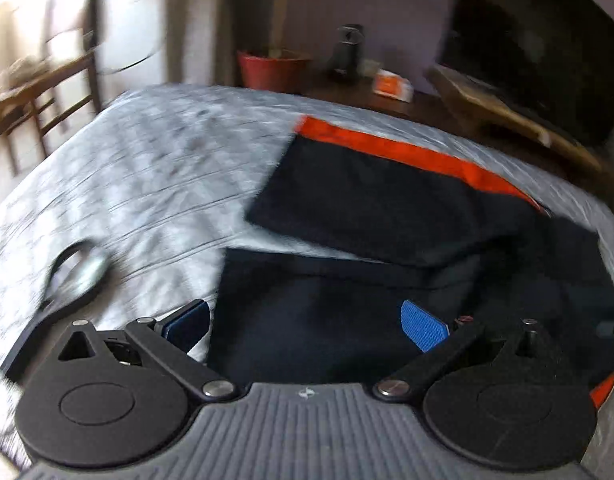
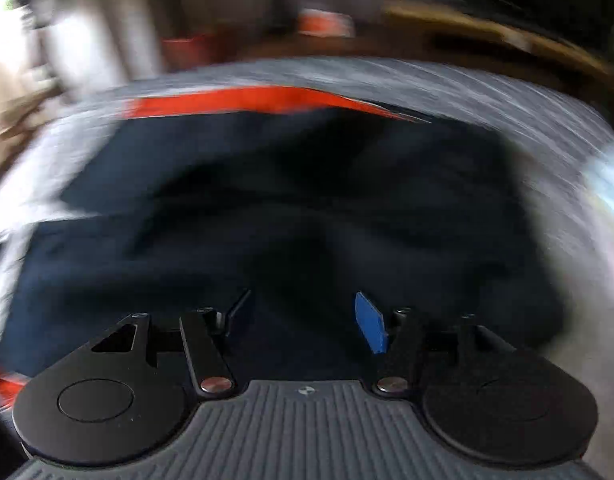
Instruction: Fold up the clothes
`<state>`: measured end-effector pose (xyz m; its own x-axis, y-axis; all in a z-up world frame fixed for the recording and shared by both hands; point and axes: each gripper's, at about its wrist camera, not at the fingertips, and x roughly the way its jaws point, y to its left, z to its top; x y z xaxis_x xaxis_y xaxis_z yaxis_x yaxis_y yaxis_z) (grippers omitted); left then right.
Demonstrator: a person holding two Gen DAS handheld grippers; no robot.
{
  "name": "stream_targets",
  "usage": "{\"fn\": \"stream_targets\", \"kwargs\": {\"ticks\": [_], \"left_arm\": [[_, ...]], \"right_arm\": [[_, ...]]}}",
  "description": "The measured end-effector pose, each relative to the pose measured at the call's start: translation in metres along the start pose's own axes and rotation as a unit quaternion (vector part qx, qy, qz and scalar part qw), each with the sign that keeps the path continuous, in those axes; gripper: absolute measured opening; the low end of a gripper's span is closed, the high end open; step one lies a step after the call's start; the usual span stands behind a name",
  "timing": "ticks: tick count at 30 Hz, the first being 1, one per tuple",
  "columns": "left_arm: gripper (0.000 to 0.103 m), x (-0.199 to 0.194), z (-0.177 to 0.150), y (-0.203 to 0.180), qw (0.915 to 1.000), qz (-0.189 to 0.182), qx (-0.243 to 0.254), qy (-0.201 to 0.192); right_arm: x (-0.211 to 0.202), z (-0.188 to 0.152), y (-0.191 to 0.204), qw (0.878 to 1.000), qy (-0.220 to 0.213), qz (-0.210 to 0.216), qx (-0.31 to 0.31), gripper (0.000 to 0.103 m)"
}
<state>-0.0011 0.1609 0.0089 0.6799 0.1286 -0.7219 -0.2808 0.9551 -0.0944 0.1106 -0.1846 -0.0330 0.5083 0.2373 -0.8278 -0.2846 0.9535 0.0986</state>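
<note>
My left gripper (image 1: 307, 324) is hanging wide, nothing pinched, over the near edge of the dark garment (image 1: 387, 200); that garment, orange trim (image 1: 407, 152) on its far side, is lying on the grey bedspread (image 1: 147, 168); my right gripper (image 2: 303, 316) is parted over the cloth too, nothing between its blue pads (image 2: 371, 320); picture's blurry.

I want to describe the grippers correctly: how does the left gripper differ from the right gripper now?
The left gripper stands wide open, while the right gripper is open with a narrower gap. The left gripper's left finger is over the grey bedspread, whereas both fingers of the right gripper are over the dark garment. Shared: neither holds cloth, and both have blue pads.
</note>
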Motion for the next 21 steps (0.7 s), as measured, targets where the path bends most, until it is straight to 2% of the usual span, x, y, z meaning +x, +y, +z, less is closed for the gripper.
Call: {"fn": "stream_targets", "kwargs": {"ticks": [3, 5, 9, 10, 12, 14, 15, 16, 17, 19, 21], "left_arm": [[0.102, 0.020, 0.003, -0.025, 0.9993, -0.018, 0.033, 0.009], [0.102, 0.036, 0.001, -0.041, 0.9979, -0.011, 0.059, 0.023], [0.097, 0.070, -0.001, -0.048, 0.9934, 0.046, 0.081, 0.066], [0.103, 0.078, 0.000, -0.042, 0.9936, 0.056, 0.069, 0.070], [0.103, 0.088, 0.006, -0.024, 0.9956, 0.060, 0.025, 0.068], [0.103, 0.093, 0.014, -0.019, 0.9943, 0.083, 0.024, 0.062], [0.103, 0.094, 0.018, -0.019, 0.9937, 0.090, 0.030, 0.060], [0.102, 0.094, 0.020, -0.020, 0.9932, 0.096, 0.034, 0.057], [0.095, 0.091, 0.021, -0.023, 0.9928, 0.103, 0.037, 0.050], [0.095, 0.082, 0.020, -0.033, 0.9935, 0.098, 0.044, 0.038], [0.095, 0.071, 0.014, -0.054, 0.9939, 0.083, 0.070, 0.019]], "right_arm": [[0.014, -0.009, -0.045, 0.998, 0.031, -0.047, 0.013, 0.064], [0.016, -0.012, -0.054, 0.997, 0.040, -0.063, 0.009, 0.064], [0.009, -0.020, -0.055, 0.995, 0.044, -0.088, -0.014, 0.063], [0.005, -0.024, -0.056, 0.994, 0.045, -0.096, -0.021, 0.063], [0.001, -0.030, -0.058, 0.991, 0.048, -0.117, -0.037, 0.063], [-0.006, -0.035, -0.059, 0.988, 0.051, -0.143, -0.039, 0.073], [-0.011, -0.038, -0.063, 0.988, 0.050, -0.145, -0.031, 0.073], [-0.017, -0.041, -0.067, 0.989, 0.044, -0.141, -0.020, 0.068], [-0.023, -0.042, -0.071, 0.990, 0.036, -0.138, -0.011, 0.067], [-0.035, -0.042, -0.078, 0.991, 0.001, -0.132, 0.010, 0.066], [-0.042, -0.038, -0.080, 0.993, -0.034, -0.108, 0.018, 0.066]]}}
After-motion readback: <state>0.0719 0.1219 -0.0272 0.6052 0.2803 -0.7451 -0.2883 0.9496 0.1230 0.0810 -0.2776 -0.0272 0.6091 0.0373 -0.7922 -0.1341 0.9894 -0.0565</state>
